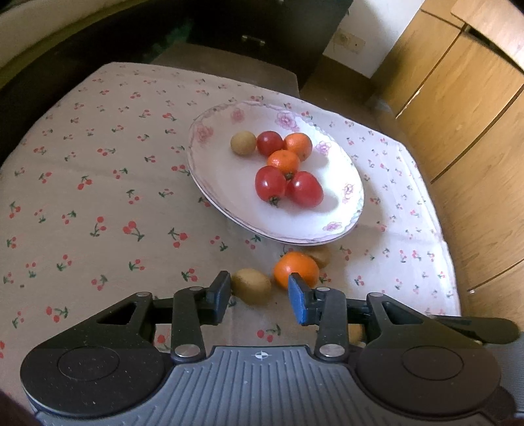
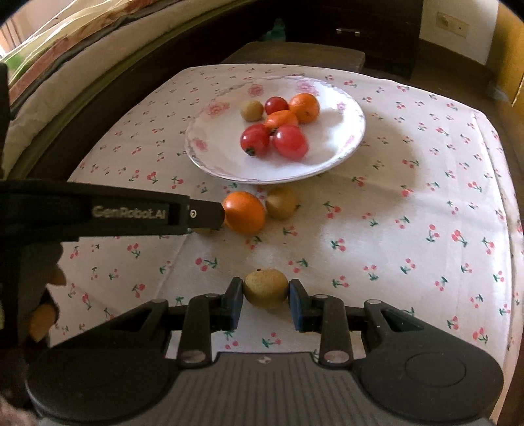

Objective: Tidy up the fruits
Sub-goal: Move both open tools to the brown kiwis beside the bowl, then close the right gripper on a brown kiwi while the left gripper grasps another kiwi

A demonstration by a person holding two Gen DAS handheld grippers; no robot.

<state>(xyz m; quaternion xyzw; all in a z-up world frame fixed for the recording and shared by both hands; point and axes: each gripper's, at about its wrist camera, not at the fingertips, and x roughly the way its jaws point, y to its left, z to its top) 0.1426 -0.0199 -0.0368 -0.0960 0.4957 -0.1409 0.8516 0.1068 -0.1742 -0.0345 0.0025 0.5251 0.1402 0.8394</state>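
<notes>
A white floral plate (image 1: 229,200) (image 2: 340,147) holds three tomatoes, two oranges and a kiwi. On the cloth in front of it lie an orange (image 1: 296,268) (image 2: 244,213) and kiwis (image 1: 251,285) (image 2: 281,202). My left gripper (image 1: 258,295) is open, with its jaws on either side of the near kiwi, beside the orange. It shows from the side in the right wrist view (image 2: 203,214). My right gripper (image 2: 266,300) has its pads against both sides of another kiwi (image 2: 266,288) on the cloth.
The table wears a cherry-print cloth (image 1: 98,196) (image 2: 409,229). Wooden cabinets (image 1: 458,114) stand to the right, a dark cabinet (image 2: 353,29) behind, and a bed edge (image 2: 49,82) to the left.
</notes>
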